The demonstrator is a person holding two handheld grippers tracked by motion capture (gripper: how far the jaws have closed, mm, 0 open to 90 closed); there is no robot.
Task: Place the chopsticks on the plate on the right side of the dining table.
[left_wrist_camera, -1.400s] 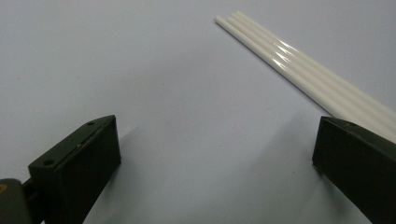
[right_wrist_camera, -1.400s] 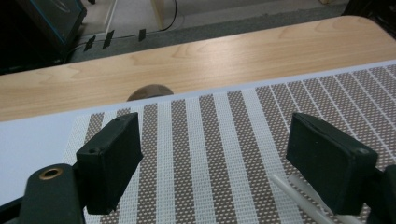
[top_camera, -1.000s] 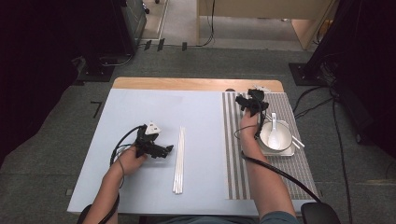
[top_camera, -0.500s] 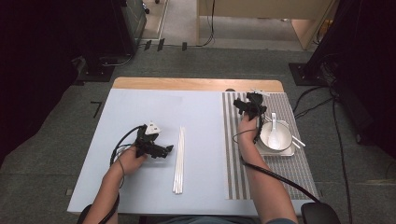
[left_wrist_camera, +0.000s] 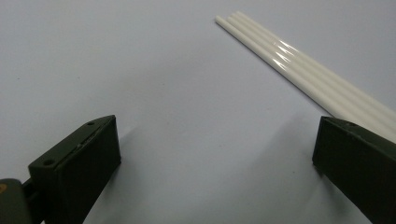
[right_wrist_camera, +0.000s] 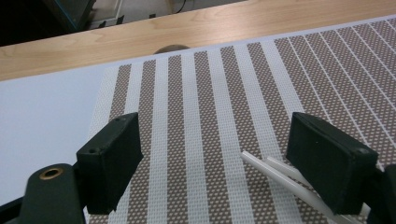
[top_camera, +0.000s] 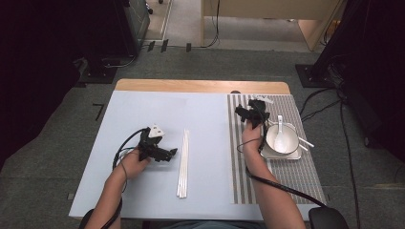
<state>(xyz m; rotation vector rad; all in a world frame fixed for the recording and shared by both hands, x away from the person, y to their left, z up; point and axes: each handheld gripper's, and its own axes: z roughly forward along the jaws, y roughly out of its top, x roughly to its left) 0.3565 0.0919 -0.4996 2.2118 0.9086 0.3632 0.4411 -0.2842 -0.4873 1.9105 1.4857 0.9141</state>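
Four white chopsticks (top_camera: 183,162) lie side by side on the pale blue table cover (top_camera: 143,114). My left gripper (top_camera: 171,153) rests just left of them, open; in the left gripper view the chopsticks (left_wrist_camera: 299,60) run past the right jaw, with bare cover between the jaws (left_wrist_camera: 210,163). My right gripper (top_camera: 249,110) hovers open over the striped placemat (top_camera: 277,181), left of a white bowl (top_camera: 282,140) holding a white spoon (top_camera: 280,125). In the right gripper view, two white sticks (right_wrist_camera: 275,172) lie beside the right jaw of this gripper (right_wrist_camera: 210,163).
The bowl sits on a small grey tray (top_camera: 267,153), and a white stick (top_camera: 305,142) pokes out at its right. Another white stick (top_camera: 264,100) lies at the placemat's far end. A wooden table edge (top_camera: 200,86) runs along the back. Cables trail from both grippers.
My right gripper has drawn back a little toward the person, over the placemat. The left gripper and the chopsticks have not moved.
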